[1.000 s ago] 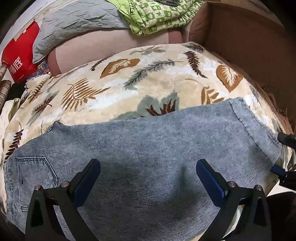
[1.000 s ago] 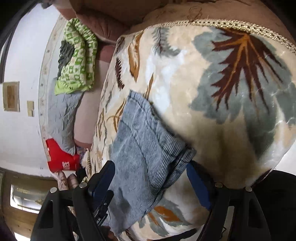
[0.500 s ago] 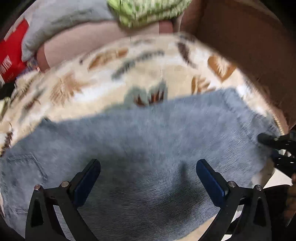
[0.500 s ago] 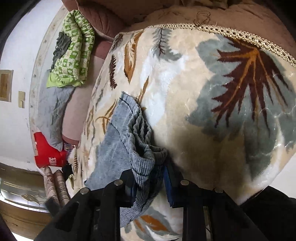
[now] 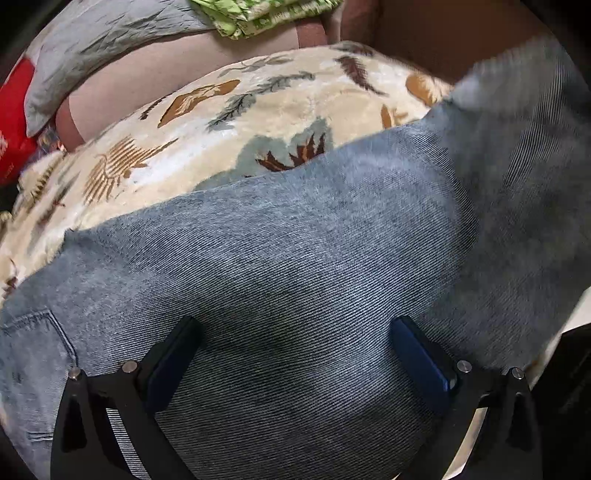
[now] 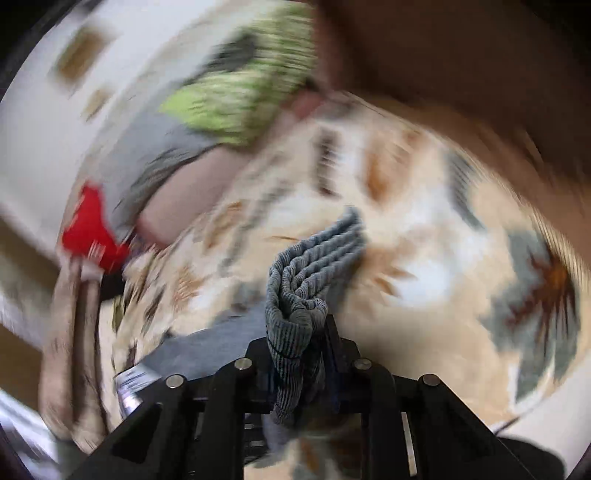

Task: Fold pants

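Note:
Grey-blue denim pants lie across a cream leaf-print blanket. Their back pocket shows at the lower left of the left wrist view. My left gripper is open, its blue-padded fingers spread just above the middle of the pants. My right gripper is shut on the bunched leg end of the pants and holds it lifted. That raised leg end also shows at the right of the left wrist view.
A grey pillow, a green patterned cloth and a red bag lie beyond the blanket. A brown sofa arm rises at the far right. The right wrist view is motion-blurred.
My right gripper closed on the leg end and has lifted it up and swung it over towards the left. The left gripper stayed open over the pants.

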Available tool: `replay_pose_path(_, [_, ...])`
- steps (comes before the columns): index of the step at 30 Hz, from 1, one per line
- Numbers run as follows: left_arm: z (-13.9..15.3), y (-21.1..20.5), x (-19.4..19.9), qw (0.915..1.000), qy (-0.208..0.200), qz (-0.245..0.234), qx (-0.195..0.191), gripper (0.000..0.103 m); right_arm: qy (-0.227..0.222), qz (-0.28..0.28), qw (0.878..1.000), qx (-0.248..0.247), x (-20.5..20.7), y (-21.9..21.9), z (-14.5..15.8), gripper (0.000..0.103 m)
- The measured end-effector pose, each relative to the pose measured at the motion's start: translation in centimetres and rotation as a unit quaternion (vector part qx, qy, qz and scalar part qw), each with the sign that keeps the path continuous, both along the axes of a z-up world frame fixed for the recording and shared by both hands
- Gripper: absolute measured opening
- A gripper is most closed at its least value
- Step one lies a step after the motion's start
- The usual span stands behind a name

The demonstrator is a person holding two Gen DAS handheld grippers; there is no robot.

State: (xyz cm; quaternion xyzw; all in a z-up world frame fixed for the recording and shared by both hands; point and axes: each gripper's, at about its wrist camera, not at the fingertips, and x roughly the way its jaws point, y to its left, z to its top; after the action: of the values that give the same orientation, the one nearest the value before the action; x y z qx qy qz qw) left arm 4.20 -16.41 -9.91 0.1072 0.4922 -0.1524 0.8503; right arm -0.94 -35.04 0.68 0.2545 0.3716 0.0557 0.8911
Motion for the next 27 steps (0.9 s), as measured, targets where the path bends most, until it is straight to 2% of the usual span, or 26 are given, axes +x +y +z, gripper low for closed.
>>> replay_pose_path(2, [1.0, 2.0, -0.4, 0.9991, 0.002, 0.009, -0.041, 0.103, -0.036, 0.054, 0.997, -0.036, -0.6, 4.1, 2.4, 0.021])
replay_pose_path(4, [2.6, 5.3, -1.5, 0.9951, -0.002, 0.046, -0.087, 0.103, -0.062, 0.119, 0.988, -0.074, -1.5, 9.2, 3.7, 0.021])
replay_pose_path(6, [3.8, 9.3, -2.9, 0.9908, -0.026, 0.094, -0.094, 0.103, -0.067, 0.162, 0.981, -0.086, -2.1, 12.6, 3.3, 0.022])
replay_pose_path(8, [5.0, 14.6, -4.9, 0.9805, -0.059, 0.166, -0.087, 0.103, -0.050, 0.204, 0.974, -0.088, -2.1, 16.0, 0.9, 0.026])
replay_pose_path(9, [5.4, 17.0, -5.6, 0.9740, -0.070, 0.198, -0.085, 0.103, -0.035, 0.216, 0.972, -0.082, -1.8, 16.9, -0.4, 0.040])
replay_pose_path(10, [5.8, 19.7, -6.5, 0.9641, -0.080, 0.241, -0.078, 0.103, -0.007, 0.235, 0.970, -0.065, -1.2, 17.9, -2.7, 0.073])
replay_pose_path(11, [5.9, 21.3, -6.9, 0.9576, -0.082, 0.266, -0.073, 0.103, 0.020, 0.248, 0.967, -0.054, -0.6, 18.7, -4.7, 0.082])
replay_pose_path(13, [6.4, 23.5, -7.4, 0.9505, -0.079, 0.292, -0.070, 0.102, 0.078, 0.257, 0.962, -0.043, -0.2, 19.7, -8.8, 0.085])
replay_pose_path(14, [6.6, 23.9, -7.4, 0.9496, -0.081, 0.295, -0.070, 0.102, 0.059, 0.254, 0.964, -0.043, -0.8, 19.6, -8.8, 0.084])
replay_pose_path(15, [7.0, 23.8, -7.2, 0.9495, -0.084, 0.294, -0.070, 0.102, 0.048, 0.257, 0.965, -0.038, -1.4, 19.2, -8.3, 0.084])
replay_pose_path(17, [7.7, 22.6, -6.5, 0.9524, -0.090, 0.279, -0.085, 0.102, 0.054, 0.249, 0.967, 0.005, -1.7, 17.5, -7.3, 0.084])
replay_pose_path(18, [8.1, 21.8, -6.1, 0.9552, -0.092, 0.265, -0.095, 0.102, 0.040, 0.232, 0.971, 0.039, -2.0, 15.7, -6.3, 0.085])
replay_pose_path(20, [9.2, 18.9, -5.0, 0.9633, -0.096, 0.227, -0.107, 0.102, 0.023, 0.193, 0.978, 0.075, -2.1, 12.7, -5.0, 0.085])
replay_pose_path(22, [10.2, 16.2, -4.5, 0.9690, -0.100, 0.186, -0.129, 0.102, 0.012, 0.144, 0.982, 0.121, -2.0, 9.4, -4.8, 0.091])
replay_pose_path(24, [10.6, 13.9, -4.1, 0.9723, -0.093, 0.155, -0.148, 0.102, 0.035, 0.121, 0.976, 0.175, -1.4, 7.4, -6.6, 0.092])
replay_pose_path(25, [9.8, 12.5, -3.4, 0.9773, -0.078, 0.137, -0.141, 0.103, 0.073, 0.121, 0.969, 0.201, -0.9, 7.4, -8.3, 0.092])
replay_pose_path(26, [8.6, 11.6, -2.7, 0.9827, -0.056, 0.130, -0.119, 0.103, 0.128, 0.122, 0.959, 0.222, -0.6, 7.2, -10.7, 0.090])
replay_pose_path(27, [6.7, 10.7, -1.8, 0.9877, -0.022, 0.126, -0.090, 0.102, 0.121, 0.124, 0.956, 0.235, -0.7, 6.8, -11.0, 0.090])
